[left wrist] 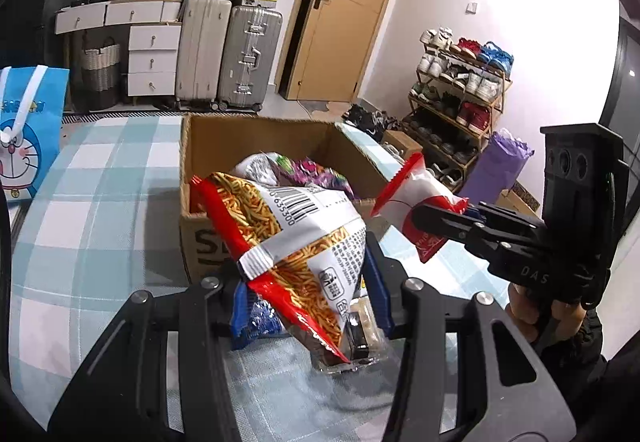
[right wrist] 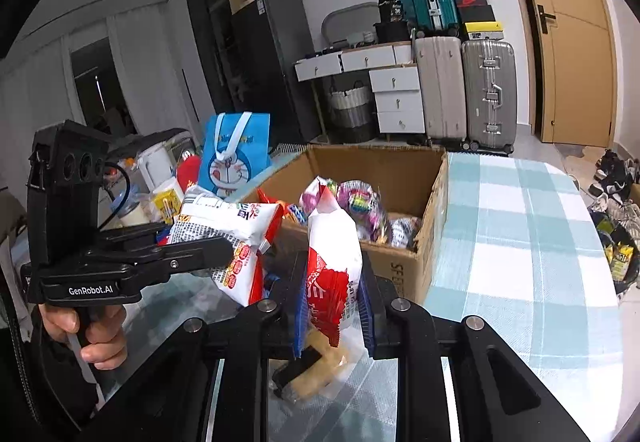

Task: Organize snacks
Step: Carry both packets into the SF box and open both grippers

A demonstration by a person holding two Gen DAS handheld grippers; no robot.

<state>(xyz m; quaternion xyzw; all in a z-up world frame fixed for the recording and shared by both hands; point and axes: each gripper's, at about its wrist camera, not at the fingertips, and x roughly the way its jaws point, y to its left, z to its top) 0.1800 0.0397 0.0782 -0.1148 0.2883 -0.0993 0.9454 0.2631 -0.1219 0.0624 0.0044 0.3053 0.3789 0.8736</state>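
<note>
Left wrist view: room had a wooden door (left wrist: 344, 9) at the far wall, suitcases (left wrist: 228, 53) and white drawers (left wrist: 154, 59) far left, shoe rack (left wrist: 460, 105) far right. Table under a blue-and-white checked cloth (left wrist: 100, 177). Open cardboard box (left wrist: 256, 137) sat mid-table with snack packs (left wrist: 304, 169) inside. Blue cartoon bag (left wrist: 28, 129) stood at the far left edge. Left gripper (left wrist: 304, 282) was clamped narrow on a big fries-print snack bag (left wrist: 296, 238), held up in front of the box's near wall. Under it a clear-wrapped pack (left wrist: 360, 338) lay on the table. The right gripper (left wrist: 432, 222) came in from the right, pinched shut on a red-and-white snack pouch (left wrist: 416, 197) beside the box's right corner, clear of the table.

Right wrist view: same wall, suitcases (right wrist: 464, 89), drawers (right wrist: 396, 97), dark fridge (right wrist: 272, 69) further left. Box (right wrist: 400, 169) straight ahead, cartoon bag (right wrist: 236, 157) behind its left side. Right gripper (right wrist: 332, 298) was closed tight on the red-and-white pouch (right wrist: 332, 262), pouch upright between the blue pads (right wrist: 366, 318), near the box's front wall. Left gripper (right wrist: 228, 250) at left gripped the big bag (right wrist: 232, 226); a hand (right wrist: 96, 330) was on its handle.
</note>
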